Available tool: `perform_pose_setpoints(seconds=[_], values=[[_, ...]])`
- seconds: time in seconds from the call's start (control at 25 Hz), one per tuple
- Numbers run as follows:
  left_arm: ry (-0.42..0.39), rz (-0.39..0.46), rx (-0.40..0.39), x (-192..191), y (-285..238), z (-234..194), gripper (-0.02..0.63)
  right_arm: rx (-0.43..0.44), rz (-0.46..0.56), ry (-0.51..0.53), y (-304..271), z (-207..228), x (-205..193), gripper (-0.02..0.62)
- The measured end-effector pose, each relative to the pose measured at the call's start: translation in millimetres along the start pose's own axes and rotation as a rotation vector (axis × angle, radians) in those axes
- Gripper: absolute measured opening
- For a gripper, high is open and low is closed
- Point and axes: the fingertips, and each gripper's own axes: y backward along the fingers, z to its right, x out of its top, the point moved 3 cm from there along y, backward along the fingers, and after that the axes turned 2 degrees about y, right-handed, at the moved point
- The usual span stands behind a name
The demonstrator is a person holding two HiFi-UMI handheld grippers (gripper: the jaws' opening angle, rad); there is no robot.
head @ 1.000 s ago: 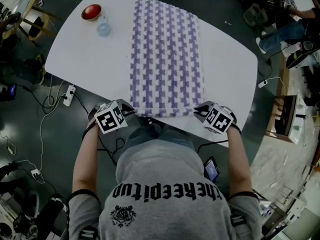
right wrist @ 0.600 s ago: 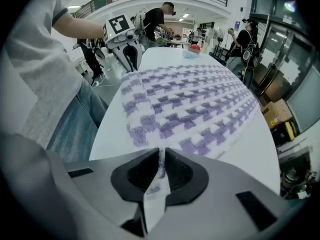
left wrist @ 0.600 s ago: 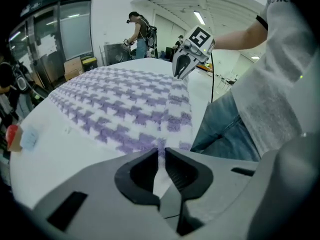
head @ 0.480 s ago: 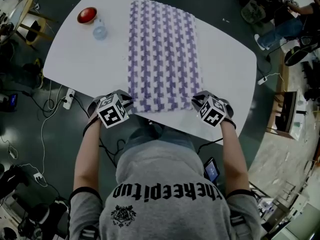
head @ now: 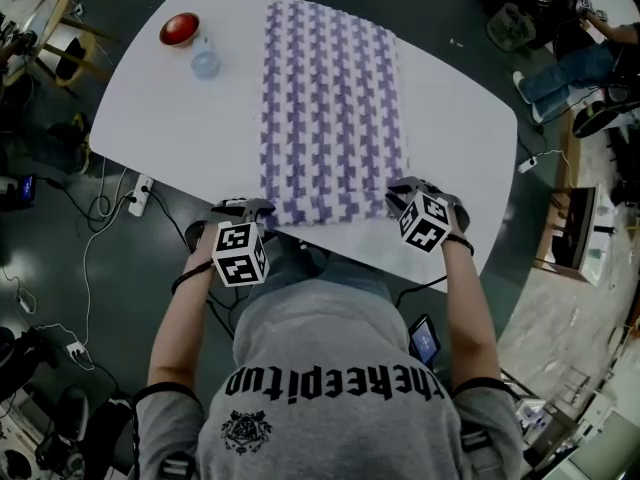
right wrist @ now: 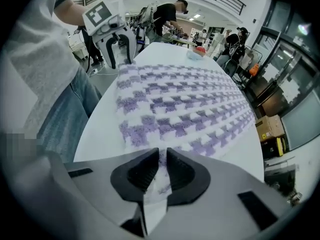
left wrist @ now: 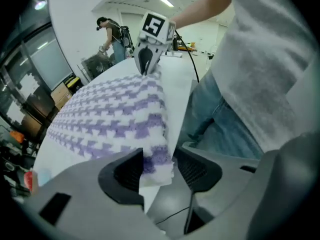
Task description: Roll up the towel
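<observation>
The towel is a purple-and-white houndstooth one, lying flat on the white table. Its long axis runs from the person's edge straight out to the far edge, and the short end sits right at the near edge. It looks like soft, light, floppy cloth with a fuzzy, grippy surface, so it probably won't slip but will sag wherever it isn't held. The best hold is likely the two near corners, so the roll stays square to that long axis.

The right gripper is pinched tight on the near right corner. The left gripper has just been opening its jaws: the near left corner, which looks doubled into a thick lip, sits between them but isn't squeezed.
</observation>
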Motion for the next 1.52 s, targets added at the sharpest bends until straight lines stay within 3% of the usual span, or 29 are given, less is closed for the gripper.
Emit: perform_pose_setpoints(seconds=[0.2,0.48,0.56,0.68,0.84,1.04,1.2,1.36,1.52], values=[[0.129,0.015,0.021,-8,-31,-20,0.182,-0.037,0.058,-0.034,10,25,-3,0.063],[0.114,-0.013,0.016,-17,-31,-22,0.135,-0.145,0.114,-0.140,37,39,-8,0.084],[0.112,-0.017,0.014,-17,-34,-22,0.135,-0.111,0.143,-0.132,42,25,-6,0.084],[0.111,-0.022,0.010,-16,-36,-21,0.135,-0.046,0.155,-0.034,35,-13,4,0.110],[0.115,-0.022,0.012,-16,-33,-28,0.135,-0.035,0.020,0.100,2,-32,-11,0.161],[0.110,-0.026,0.020,-16,-40,-31,0.093,-0.084,-0.050,0.110,-21,-17,-27,0.159],[0.103,-0.027,0.002,-12,-30,-32,0.063,-0.033,-0.066,0.093,-12,-17,-23,0.027],[0.087,-0.027,-0.061,-15,-15,-25,0.052,0.035,-0.043,0.060,4,-29,-15,0.020],[0.078,-0.019,-0.180,-18,1,7,0.051,0.159,-0.033,0.025,26,-63,-12,0.018]])
